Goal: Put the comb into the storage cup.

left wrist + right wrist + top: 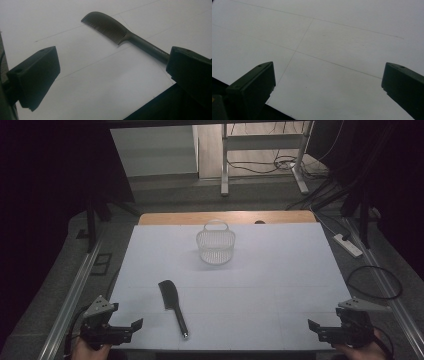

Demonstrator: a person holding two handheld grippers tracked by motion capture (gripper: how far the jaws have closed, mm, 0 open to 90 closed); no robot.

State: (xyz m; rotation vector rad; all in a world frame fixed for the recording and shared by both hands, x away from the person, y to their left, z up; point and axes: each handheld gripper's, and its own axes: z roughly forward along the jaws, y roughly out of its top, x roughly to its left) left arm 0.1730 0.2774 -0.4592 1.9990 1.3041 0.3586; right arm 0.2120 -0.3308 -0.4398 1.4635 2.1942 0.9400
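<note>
The white table (280,285) is carrying a white basket (216,246) toward its far side and a dark comb (172,306) near its front edge, well apart from each other. The left gripper (131,326) is hovering at the front left corner, its jaws standing wide with nothing between them; the comb is lying just beside it, toward the table's middle, handle end nearest the person. The right gripper (316,329) is waiting at the front right corner, jaws likewise spread and empty, well apart from the comb.

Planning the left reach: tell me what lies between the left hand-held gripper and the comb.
Nothing: bare white table separates the open left hand-held gripper from the comb, seen in the high view.
</note>
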